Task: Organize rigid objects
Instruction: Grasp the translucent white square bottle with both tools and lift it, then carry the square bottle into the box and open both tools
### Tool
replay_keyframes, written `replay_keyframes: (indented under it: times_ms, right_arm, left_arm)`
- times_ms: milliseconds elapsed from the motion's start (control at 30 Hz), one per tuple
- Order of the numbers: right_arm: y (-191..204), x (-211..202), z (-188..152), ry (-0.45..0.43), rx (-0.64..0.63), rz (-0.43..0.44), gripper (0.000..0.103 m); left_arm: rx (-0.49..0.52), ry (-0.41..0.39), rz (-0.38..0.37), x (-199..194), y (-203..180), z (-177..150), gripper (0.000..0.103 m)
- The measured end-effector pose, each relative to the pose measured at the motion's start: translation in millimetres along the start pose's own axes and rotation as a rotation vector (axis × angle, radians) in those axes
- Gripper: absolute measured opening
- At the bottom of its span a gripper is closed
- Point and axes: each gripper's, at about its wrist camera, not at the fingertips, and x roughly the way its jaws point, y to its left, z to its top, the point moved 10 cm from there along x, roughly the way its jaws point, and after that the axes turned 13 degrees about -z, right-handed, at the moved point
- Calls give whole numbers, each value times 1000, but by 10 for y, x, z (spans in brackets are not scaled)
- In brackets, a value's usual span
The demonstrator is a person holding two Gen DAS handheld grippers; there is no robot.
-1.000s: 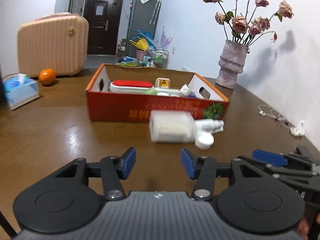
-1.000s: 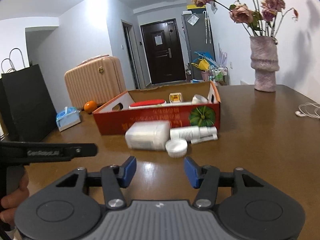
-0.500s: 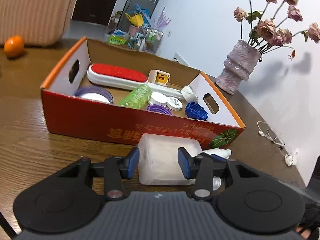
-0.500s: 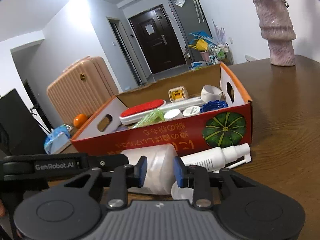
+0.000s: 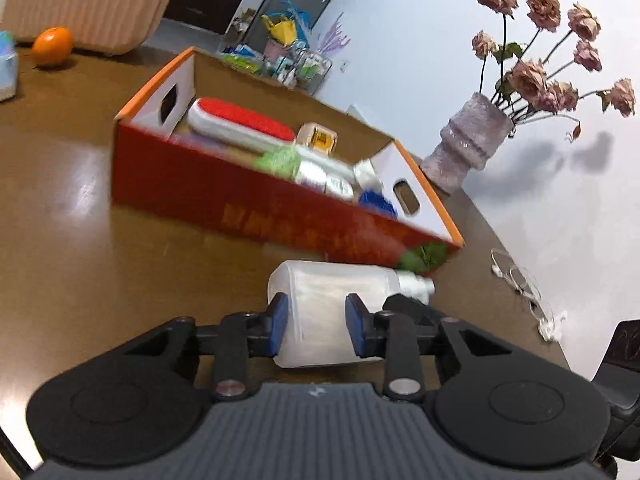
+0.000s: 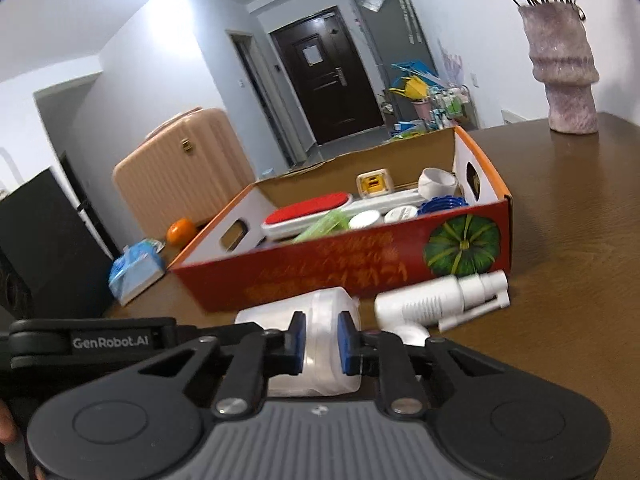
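Observation:
A frosted white plastic jar (image 5: 328, 304) lies on its side on the brown table in front of the red cardboard box (image 5: 248, 208). My left gripper (image 5: 316, 322) is closed around the jar's body. My right gripper (image 6: 320, 342) is closed on the same jar (image 6: 324, 320) at its lid end. A white spray bottle (image 6: 444, 300) lies beside the jar against the box front (image 6: 360, 268). The box holds a red and white lint brush (image 6: 308, 210), a green item, white caps, a blue lid and a small yellow box.
A grey vase of dried roses (image 5: 468, 148) stands at the back right. An orange (image 5: 52, 46), a tissue pack (image 6: 136, 270) and a pink suitcase (image 6: 180, 164) are to the left. A white cable (image 5: 524, 284) lies at the table's right edge.
Both grippers moved forward from open positions near the table's front and closed on the jar. The left view has tilted and the jar has shifted slightly.

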Motion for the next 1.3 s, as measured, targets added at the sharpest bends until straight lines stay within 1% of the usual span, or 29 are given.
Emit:
replay_keyframes:
  times_ms: [67,233,333,433,700,767,800,833,867,933,967,1033,1100,1167,1200,1300]
  right_arm:
    - [15,-170,-103,0,-16,4,16]
    - [-21,-612,-423,29,0,34,16]
    - [-59,-833,-561,32,-1,36,16]
    - [-131,-988,-615,22,16,34,16]
    - [-311,-1060,-742,45,50,6,16]
    - [-333,-1048,-753,49,62,10,16]
    - [-340,-1041,-751,51,68,14,16]
    - [-343,-1033,-747,53,74,18,19]
    - [-347,-1027,-751,55,74,23,20]
    - [-333,-991,-765,61,76,31,28]
    - [-329,-975,-776,63,77,40,28]
    - [-342,-948,-781,64,94,46,25]
    - [-361,-933,-743,57,101,30,19]
    - [-367,-921,-606,24,89,20,19]
    - [-371,-914,-495,4,88,16,19]
    - [-366,-853,-7,-81,74,8,18]
  left_arm:
    - [-10,9,-3,-131,-65,-161,31]
    - [-33,34,-4,-385,-223,-550,31]
    - [-18,44,-5,-474,-352,-695,31]
    - [-7,51,-24,-504,-454,-795,31]
    - [-10,81,-43,-424,-518,-932,31]
    - [-8,82,-48,-409,-511,-930,32]
    - [-9,83,-49,-398,-502,-930,35]
    - [-11,85,-48,-385,-492,-934,42]
    - [-9,87,-47,-371,-486,-938,43]
    - [-10,90,-64,-349,-490,-943,43]
    - [-11,90,-65,-346,-490,-943,42]
    - [-5,85,-63,-344,-499,-915,35]
    - [18,89,-59,-321,-535,-797,33]
    - [40,74,-82,-278,-621,-555,33]
    - [58,63,-94,-233,-683,-376,33]
    - [106,21,-112,-40,-812,150,33]
